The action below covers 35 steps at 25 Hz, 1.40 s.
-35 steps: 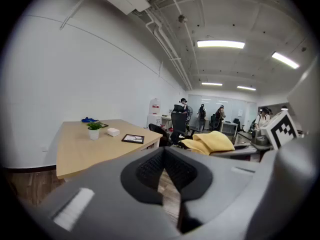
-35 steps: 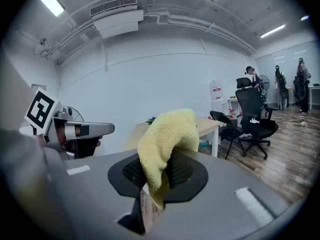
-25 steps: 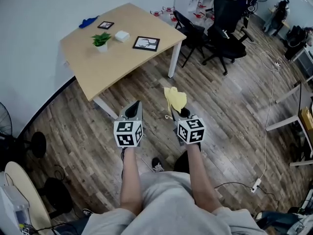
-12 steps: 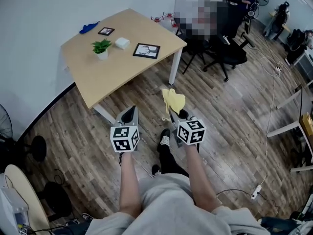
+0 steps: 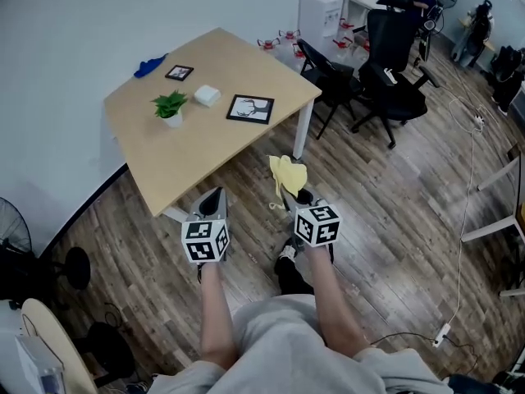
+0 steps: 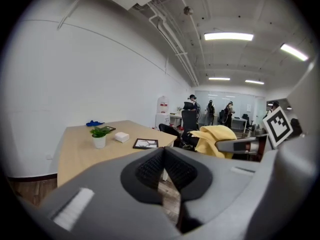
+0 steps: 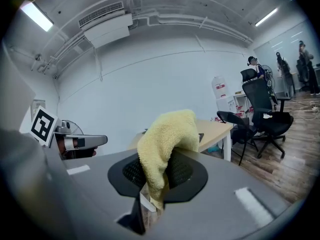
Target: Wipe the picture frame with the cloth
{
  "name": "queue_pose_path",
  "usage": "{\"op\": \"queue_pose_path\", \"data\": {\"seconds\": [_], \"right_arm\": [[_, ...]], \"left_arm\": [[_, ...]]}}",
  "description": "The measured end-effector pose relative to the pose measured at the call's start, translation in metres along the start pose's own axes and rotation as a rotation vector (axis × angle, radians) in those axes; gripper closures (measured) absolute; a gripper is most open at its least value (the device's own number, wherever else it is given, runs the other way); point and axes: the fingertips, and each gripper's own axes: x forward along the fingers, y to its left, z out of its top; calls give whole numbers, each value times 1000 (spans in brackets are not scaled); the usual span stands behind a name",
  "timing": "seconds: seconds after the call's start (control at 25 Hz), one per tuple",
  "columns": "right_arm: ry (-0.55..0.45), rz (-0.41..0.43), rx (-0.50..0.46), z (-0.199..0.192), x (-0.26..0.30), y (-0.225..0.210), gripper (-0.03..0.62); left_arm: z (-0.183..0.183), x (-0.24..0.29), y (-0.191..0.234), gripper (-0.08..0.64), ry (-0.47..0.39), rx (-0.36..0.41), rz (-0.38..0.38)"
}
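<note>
— Our right gripper [image 5: 302,194] pinches the fluffy yellow cloth [image 5: 287,173]; our left gripper [image 5: 215,195] is closed, empty.
— The black-rimmed picture frame [image 5: 250,108] lies on the pale wooden table [image 5: 189,150], well ahead. We'd call this the approach: next, close in.

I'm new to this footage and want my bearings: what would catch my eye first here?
The yellow cloth stands out, clamped in the right hand-held gripper above the wooden floor. Ahead, a pale wooden table carries a black picture frame and a small potted plant; the left hand-held gripper is shut and empty.
</note>
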Motion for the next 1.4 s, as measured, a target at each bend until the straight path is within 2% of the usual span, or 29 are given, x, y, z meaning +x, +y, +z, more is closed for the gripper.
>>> {"op": "queue_pose_path", "data": {"seconds": [0.4,0.56,0.84,1.2,1.4], "right_arm": [[-27,-6,90,53,69,-75,541],[1,-4,114,53,97,-104,541],[-5,-3,136,78,147,-147,541],[41,-15,153,74,182,-184,541],[78,-29,128,72,200,-198,541]], "left_arm": [[44,102,2,508,50,54,-47],[50,140,10,508,83,77,-40],[75,202,31,508,101,90,-18],[64,244,39,508,144,63,-15],[63,273,54,508,154,37,-21]]}}
